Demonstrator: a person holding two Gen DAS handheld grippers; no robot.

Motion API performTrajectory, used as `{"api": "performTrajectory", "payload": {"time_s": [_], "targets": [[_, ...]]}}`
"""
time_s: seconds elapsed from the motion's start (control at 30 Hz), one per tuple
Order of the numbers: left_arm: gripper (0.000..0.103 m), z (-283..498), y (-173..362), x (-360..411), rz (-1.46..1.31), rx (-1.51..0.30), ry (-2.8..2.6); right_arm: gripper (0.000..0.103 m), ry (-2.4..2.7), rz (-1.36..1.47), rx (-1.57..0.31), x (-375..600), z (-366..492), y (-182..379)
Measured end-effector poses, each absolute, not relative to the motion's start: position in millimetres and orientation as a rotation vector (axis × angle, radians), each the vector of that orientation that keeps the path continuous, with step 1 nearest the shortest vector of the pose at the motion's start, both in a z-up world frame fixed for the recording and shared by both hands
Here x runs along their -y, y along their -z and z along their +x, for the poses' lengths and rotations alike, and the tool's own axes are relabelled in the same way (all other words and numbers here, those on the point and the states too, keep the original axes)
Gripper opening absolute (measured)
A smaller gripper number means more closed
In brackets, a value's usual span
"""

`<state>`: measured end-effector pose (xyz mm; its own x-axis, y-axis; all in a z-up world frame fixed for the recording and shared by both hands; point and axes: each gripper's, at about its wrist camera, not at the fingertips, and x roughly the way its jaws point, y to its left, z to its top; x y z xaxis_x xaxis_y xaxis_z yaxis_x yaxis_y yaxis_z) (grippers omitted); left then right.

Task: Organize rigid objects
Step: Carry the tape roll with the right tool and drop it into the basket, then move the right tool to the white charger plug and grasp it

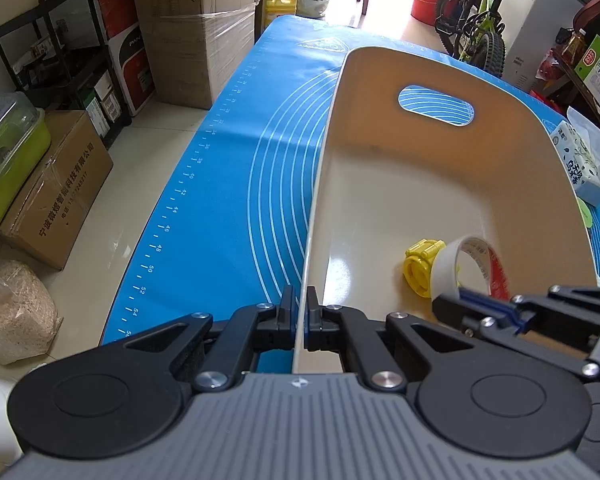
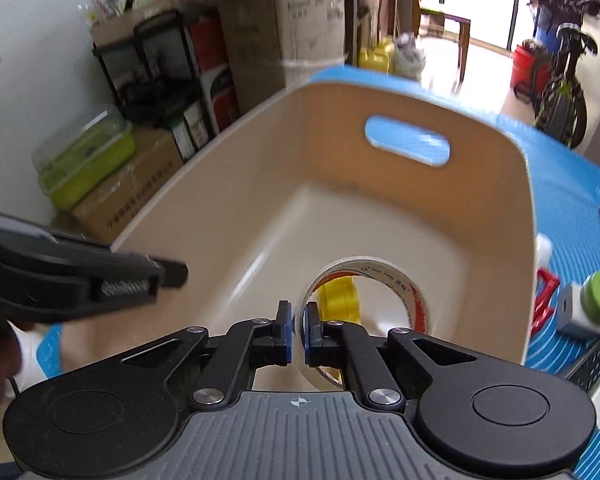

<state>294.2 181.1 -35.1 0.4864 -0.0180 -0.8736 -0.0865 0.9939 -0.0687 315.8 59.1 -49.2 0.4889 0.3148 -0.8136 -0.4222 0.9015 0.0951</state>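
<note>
A cream plastic bin point(image 1: 380, 184) with a handle slot stands on a blue mat point(image 1: 228, 200). My left gripper point(image 1: 300, 312) is shut on the bin's near-left rim. My right gripper point(image 2: 298, 332) is shut on the wall of a white tape roll point(image 2: 364, 280) and holds it over the inside of the bin point(image 2: 260, 168). The roll also shows in the left wrist view point(image 1: 466, 264), with the right gripper point(image 1: 484, 304) beside it. A yellow plastic piece point(image 1: 420, 266) lies on the bin floor, seen through the roll in the right wrist view point(image 2: 338, 296).
Right of the bin on the mat lie a green-capped grey bottle point(image 2: 588, 308), a red item point(image 2: 546, 296) and a tissue pack point(image 1: 580, 164). Cardboard boxes point(image 1: 56, 196), a black shelf point(image 1: 72, 56) and a green container point(image 1: 8, 160) stand on the floor to the left. A bicycle point(image 1: 480, 20) stands behind.
</note>
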Motion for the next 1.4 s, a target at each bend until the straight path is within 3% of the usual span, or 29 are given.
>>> {"api": "performTrajectory", "payload": {"time_s": [0.17,0.27,0.3,0.53,0.6,0.87,1.4], "targets": [[0.005,294.2,35.1,-181.1,-0.108,-1.062,-0.041,0.023,-0.435,-0.098,-0.951,-49.4,313.8,49.0],[0.005,294.2,35.1,-181.1,-0.108,-1.062,-0.042,0.049,-0.434,-0.074,-0.915,-41.6,313.0,39.8],[0.005,294.2,35.2,-181.1,-0.109,-1.062,-0.042,0.052,-0.432,-0.07,-0.898,-38.6,312.1,35.0],[0.005,293.9,35.0,-182.4,-0.107,-1.062,-0.042,0.054,-0.425,-0.027,-0.798,-8.5,305.8,-5.9],[0.005,293.9,35.1,-182.3,-0.106,-1.062,-0.042,0.063,-0.408,-0.017,-0.768,3.4,304.5,-15.5],[0.005,293.9,35.2,-182.0,-0.106,-1.062,-0.042,0.064,-0.243,-0.05,-0.747,67.5,309.9,-20.8],[0.006,293.7,35.5,-185.9,-0.098,-1.064,-0.047,0.064,-0.021,-0.11,-0.924,167.2,322.0,63.0]]}}
